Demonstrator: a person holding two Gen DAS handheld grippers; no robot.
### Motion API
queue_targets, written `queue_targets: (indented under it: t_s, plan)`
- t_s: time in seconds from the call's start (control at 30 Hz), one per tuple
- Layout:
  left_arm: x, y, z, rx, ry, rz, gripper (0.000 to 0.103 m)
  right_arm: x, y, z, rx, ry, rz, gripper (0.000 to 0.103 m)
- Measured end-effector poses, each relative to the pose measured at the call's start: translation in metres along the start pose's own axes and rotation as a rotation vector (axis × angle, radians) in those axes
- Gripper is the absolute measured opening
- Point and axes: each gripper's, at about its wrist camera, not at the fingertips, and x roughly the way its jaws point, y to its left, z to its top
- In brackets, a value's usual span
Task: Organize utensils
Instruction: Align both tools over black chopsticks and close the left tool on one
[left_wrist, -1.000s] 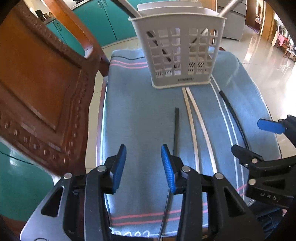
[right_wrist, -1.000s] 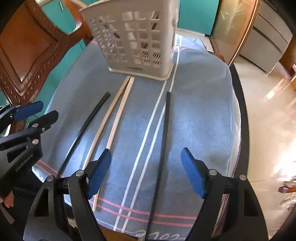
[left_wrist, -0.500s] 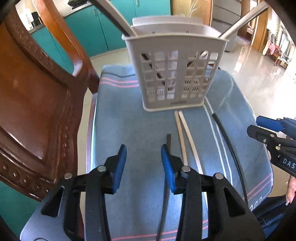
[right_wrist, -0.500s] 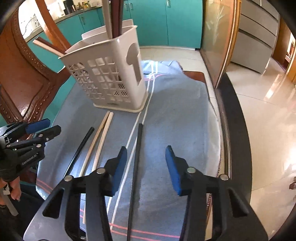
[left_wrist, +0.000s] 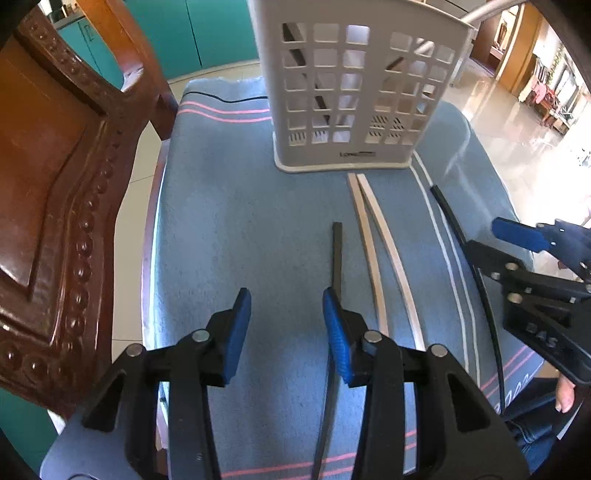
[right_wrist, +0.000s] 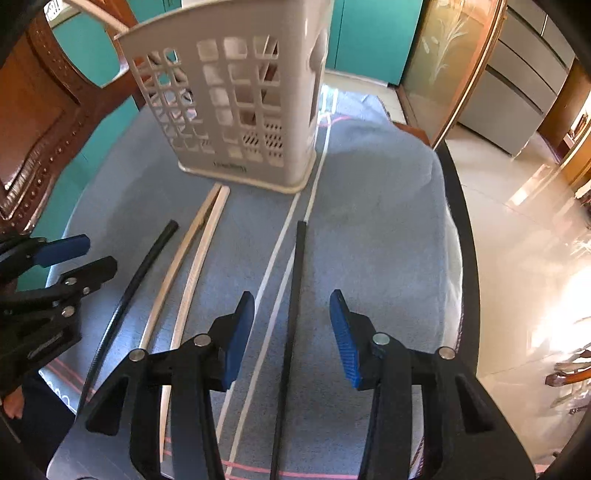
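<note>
Pick phase, nothing held yet. Right gripper (right_wrist: 291, 332) had just been closing its fingers partway; they stood apart, straddling a black chopstick (right_wrist: 295, 295) without touching it. Left gripper (left_wrist: 286, 328) sat half open and empty, its right finger (left_wrist: 338, 332) just over the other black chopstick (left_wrist: 337, 254), which lay outside the gap.

Landmark: white slotted basket (left_wrist: 354, 92), upright on the blue striped towel (left_wrist: 240, 221) covering the counter, some utensils already standing in it. Directly in front of its base lay two pale wooden chopsticks (left_wrist: 369, 229) side by side. One black stick lay left of that pair, the other right of it, all pointing roughly at the basket.

Next move, my read: right drops and pinches its stick; left has to shift sideways to centre on its own first. Thin sticks on soft cloth, so slip risk.

Room: carved wooden chair (left_wrist: 55, 184) left of the basket, teal cabinets (left_wrist: 214, 33) behind it, glossy tile floor (right_wrist: 517, 221) to its right.
</note>
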Motion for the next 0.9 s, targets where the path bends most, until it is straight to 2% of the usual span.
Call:
queue_targets:
  t_s: [0.17,0.37,0.67,0.77,0.9]
  plan:
    - [-0.010,-0.005,-0.010,0.021,-0.014,0.015,0.046,0.002,0.001,-0.009,-0.002,0.012,-0.019,0.044]
    - [0.009,-0.009,-0.015,0.039,0.033,0.044,0.046,0.018,0.000,-0.016,0.001,0.052,-0.023,0.044]
    - [0.006,-0.021,-0.016,0.065,0.044,0.087,0.046,0.025,-0.001,-0.015,-0.007,0.055,-0.045,0.045]
    - [0.010,-0.021,-0.020,0.062,0.039,0.081,0.053,0.021,0.007,-0.018,-0.007,0.058,-0.045,0.045]
    - [0.016,-0.026,-0.021,0.065,0.026,0.091,0.054,0.019,0.002,-0.024,-0.001,0.054,-0.042,0.046]
